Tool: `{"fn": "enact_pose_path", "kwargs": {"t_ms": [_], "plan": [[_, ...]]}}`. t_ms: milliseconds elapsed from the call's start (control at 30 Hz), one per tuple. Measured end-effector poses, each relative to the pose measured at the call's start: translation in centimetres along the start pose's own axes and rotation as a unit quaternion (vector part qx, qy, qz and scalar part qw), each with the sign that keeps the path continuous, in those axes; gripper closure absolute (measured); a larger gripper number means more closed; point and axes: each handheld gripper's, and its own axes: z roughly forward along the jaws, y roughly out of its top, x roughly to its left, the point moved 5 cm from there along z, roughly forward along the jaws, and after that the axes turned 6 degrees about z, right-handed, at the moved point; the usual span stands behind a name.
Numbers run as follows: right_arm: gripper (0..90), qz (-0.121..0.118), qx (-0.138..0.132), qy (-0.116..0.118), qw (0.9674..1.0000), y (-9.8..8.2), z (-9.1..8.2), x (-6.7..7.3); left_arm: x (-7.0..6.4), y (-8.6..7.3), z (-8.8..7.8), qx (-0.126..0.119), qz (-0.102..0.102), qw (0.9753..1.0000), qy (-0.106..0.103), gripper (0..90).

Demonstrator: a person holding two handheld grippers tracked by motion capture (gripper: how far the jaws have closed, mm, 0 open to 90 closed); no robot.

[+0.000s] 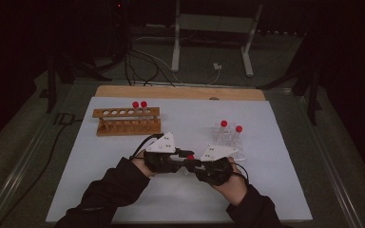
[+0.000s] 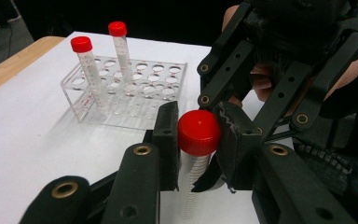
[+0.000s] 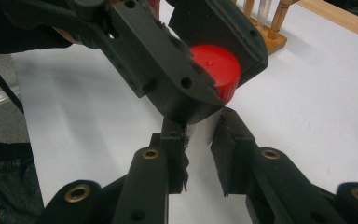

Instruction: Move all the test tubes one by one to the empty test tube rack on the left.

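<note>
- Both forearms meet low over the white surface (image 1: 123, 190), the left hand-held gripper (image 1: 179, 160) and right hand-held gripper (image 1: 194, 164) nose to nose.
- Left one is clamped on the red cap (image 2: 198, 132) of a tube (image 2: 192, 184); right one grips the clear body below.
- Tube's lower end is hidden by jaws.

Both forearms, in dark sleeves, come in low over the table and angle toward each other. The left gripper (image 1: 178, 160) and right gripper (image 1: 195, 164) meet tip to tip, almost touching. Each hand wraps its gripper's body from behind. Both pairs of jaws are clamped on something held between them.
</note>
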Motion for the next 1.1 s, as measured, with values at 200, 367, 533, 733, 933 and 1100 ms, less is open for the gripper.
{"fn": "enact_pose_path", "kwargs": {"t_ms": [200, 367, 533, 733, 933, 1100], "plan": [[70.1, 0.008, -0.008, 0.007, 0.9999, 0.1, 0.0, 0.1, 0.2, 0.0, -0.3, -0.002, -0.004, 1.0000, 0.000, 71.9], [58.2, 0.007, -0.004, 0.008, 0.9999, 0.0, -0.1, 0.0, 0.7, -0.2, -0.9, 0.003, -0.008, 0.9999, 0.015, 71.9], [51.2, 0.014, -0.015, 0.005, 0.9998, 0.1, -0.6, -0.3, 1.2, -0.7, -2.0, 0.005, -0.010, 0.9994, 0.034, 72.0], [39.7, 0.030, -0.035, 0.001, 0.9989, 0.4, -1.3, -0.9, 2.3, -1.4, -3.6, 0.008, -0.016, 0.9977, 0.065, 72.0], [22.7, 0.040, -0.046, -0.008, 0.9981, 0.6, -1.6, -1.2, 3.4, -2.3, -5.2, 0.014, -0.027, 0.9952, 0.093, 72.0], [11.7, 0.049, -0.053, -0.012, 0.9973, 0.7, -1.8, -1.4, 4.3, -3.0, -6.8, 0.018, -0.039, 0.9922, 0.117, 72.0]]}}
